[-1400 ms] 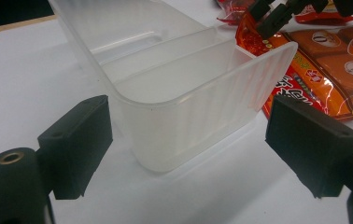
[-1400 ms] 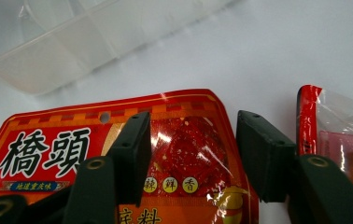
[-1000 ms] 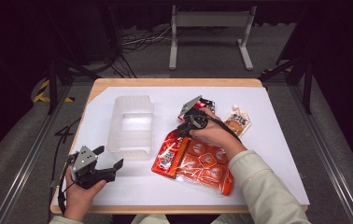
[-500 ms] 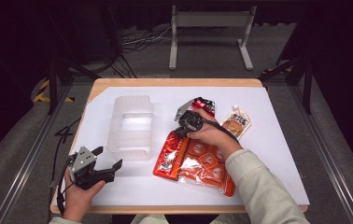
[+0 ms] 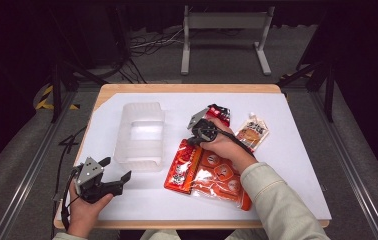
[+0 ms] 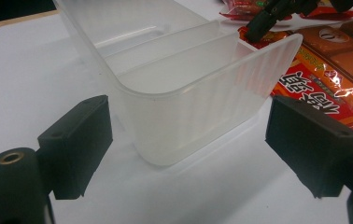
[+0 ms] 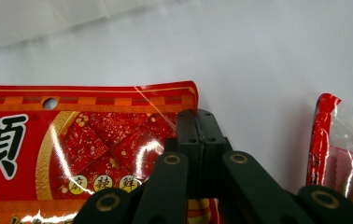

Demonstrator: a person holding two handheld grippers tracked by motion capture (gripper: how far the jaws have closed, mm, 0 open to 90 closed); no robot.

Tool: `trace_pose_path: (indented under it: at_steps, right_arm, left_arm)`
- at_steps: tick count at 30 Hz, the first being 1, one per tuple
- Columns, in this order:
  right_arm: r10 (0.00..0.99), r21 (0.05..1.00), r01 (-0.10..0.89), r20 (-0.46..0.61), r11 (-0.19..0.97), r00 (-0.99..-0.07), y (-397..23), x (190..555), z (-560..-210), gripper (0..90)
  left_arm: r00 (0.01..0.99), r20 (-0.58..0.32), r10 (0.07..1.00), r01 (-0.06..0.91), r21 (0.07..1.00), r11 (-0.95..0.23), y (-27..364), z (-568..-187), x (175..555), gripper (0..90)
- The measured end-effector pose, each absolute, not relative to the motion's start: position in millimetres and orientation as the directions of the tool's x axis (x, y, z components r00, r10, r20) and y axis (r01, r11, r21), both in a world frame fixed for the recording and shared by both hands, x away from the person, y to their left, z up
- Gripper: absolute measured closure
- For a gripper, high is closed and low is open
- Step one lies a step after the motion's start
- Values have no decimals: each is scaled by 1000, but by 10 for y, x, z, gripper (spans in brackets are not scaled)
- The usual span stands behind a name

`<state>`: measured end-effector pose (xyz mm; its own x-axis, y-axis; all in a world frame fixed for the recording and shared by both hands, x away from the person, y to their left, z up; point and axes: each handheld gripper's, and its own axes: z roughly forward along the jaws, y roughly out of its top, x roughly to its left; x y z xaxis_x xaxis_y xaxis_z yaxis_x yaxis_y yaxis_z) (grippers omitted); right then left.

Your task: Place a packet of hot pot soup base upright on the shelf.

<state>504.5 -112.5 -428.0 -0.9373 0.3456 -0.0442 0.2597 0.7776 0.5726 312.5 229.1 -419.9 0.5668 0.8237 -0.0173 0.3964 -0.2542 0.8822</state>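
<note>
White table cover (image 5: 297, 165), laid over a wooden table (image 5: 187, 88). Clear plastic bin (image 5: 140, 135), ribbed and divided, is set left of centre; its near corner is seen between the jaws of the left gripper (image 5: 113, 174), which are spread wide with nothing held. Large orange-red snack bag (image 5: 212, 172) is laid flat right of the bin. Its top corner is where the right gripper (image 5: 195, 140) is placed, jaws just closed pad to pad (whether the bag's edge is pinched cannot be told). Small red packet (image 5: 219, 113) and orange pouch (image 5: 252, 132) are laid just beyond.
</note>
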Motion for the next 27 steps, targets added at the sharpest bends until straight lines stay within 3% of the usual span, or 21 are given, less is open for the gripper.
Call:
trace_pose_path:
  at_steps: [5, 19, 27]
  right_arm:
    - [398, 593, 299, -39, 747, -916, -1126, 5007, -4110, 900]
    - [452, 711, 297, -33, 637, -892, -1446, 4903, -3689, 900]
    - [472, 765, 281, -34, 580, -881, -1610, 4808, -3478, 900]
  left_arm:
    - [564, -22, 825, 397, 883, -248, 2299, -4202, 3135, 153]
    - [574, -30, 818, 400, 883, -248, 2234, -4175, 3131, 146]
    - [589, -25, 808, 348, 910, -226, 2104, -4025, 2986, 139]
